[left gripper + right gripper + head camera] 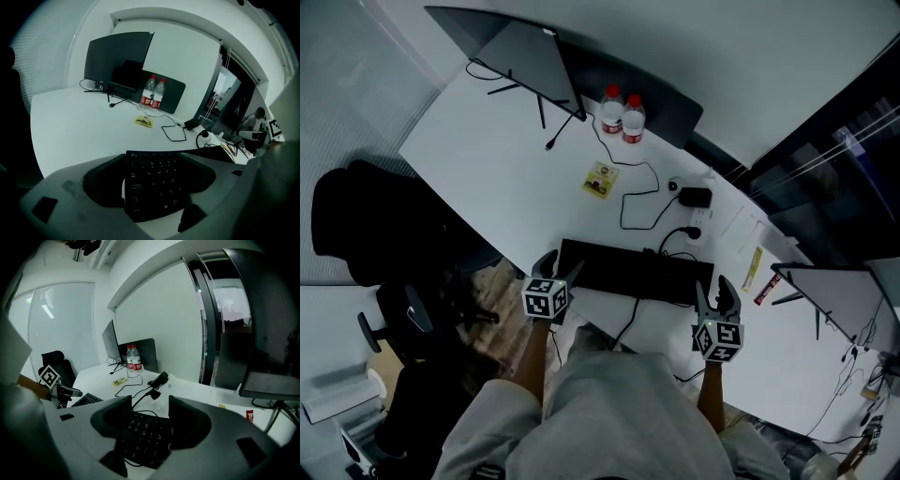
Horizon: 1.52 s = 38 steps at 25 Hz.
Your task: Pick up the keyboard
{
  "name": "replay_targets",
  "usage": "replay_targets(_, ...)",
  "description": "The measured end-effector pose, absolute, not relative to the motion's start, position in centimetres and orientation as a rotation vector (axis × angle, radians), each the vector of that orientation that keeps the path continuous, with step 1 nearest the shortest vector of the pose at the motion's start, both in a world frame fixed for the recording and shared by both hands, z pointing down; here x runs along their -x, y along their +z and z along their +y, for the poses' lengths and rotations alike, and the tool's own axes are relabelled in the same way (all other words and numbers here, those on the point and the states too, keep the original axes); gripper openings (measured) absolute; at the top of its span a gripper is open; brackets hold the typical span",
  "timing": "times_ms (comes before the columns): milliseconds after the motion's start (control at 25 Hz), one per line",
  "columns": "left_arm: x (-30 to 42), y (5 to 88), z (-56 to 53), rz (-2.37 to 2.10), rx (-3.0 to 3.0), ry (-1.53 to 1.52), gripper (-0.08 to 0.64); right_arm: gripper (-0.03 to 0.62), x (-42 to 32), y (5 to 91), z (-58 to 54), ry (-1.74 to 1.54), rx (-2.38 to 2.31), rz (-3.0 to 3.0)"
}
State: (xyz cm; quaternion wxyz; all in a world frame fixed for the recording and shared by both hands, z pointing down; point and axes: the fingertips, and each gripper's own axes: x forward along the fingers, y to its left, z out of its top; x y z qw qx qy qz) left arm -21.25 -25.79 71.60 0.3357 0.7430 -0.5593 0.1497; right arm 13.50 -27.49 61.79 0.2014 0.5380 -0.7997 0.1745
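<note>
A black keyboard (pixel 636 272) lies flat near the front edge of the white table (pixel 478 178), its cable trailing off the edge. My left gripper (pixel 559 269) is at the keyboard's left end, jaws open. In the left gripper view that end of the keyboard (pixel 154 180) lies between the spread jaws of the left gripper (pixel 150 183). My right gripper (pixel 717 296) is at the right end, also open. The right gripper view shows that end of the keyboard (pixel 143 437) lying between the jaws of the right gripper (pixel 150 420). Whether the jaws touch the keyboard's edges is unclear.
Two water bottles (pixel 622 114) stand at the back beside a dark monitor (pixel 530 61). A yellow packet (pixel 601 179), a looped cable (pixel 642 202) and a power adapter (pixel 695 197) lie behind the keyboard. A second monitor (pixel 830 286) is at right, a black chair (pixel 384 225) at left.
</note>
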Motion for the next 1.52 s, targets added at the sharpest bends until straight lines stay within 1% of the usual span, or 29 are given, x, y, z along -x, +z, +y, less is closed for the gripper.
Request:
replay_targets(320,21.4,74.1,-27.3,-1.393,-1.916,0.422,0.314,0.233,-13.8,62.1,-27.2,0.497,-1.543,-2.165)
replay_targets(920,20.9,75.6,-28.9,-1.295,-1.884,0.445,0.319,0.235,-14.6,62.2,-27.3,0.514,-1.604,-2.107)
replay_targets(1320,21.0,75.7,-29.0,-1.308,-1.865,0.442,0.319,0.268,-15.4,63.2,-27.6,0.558,-1.603,-2.099)
replay_targets(1520,21.0,75.8,-28.9,-1.325,-1.867,0.432,0.319,0.299,-15.1,64.6,-27.8,0.614,-1.561,-2.113)
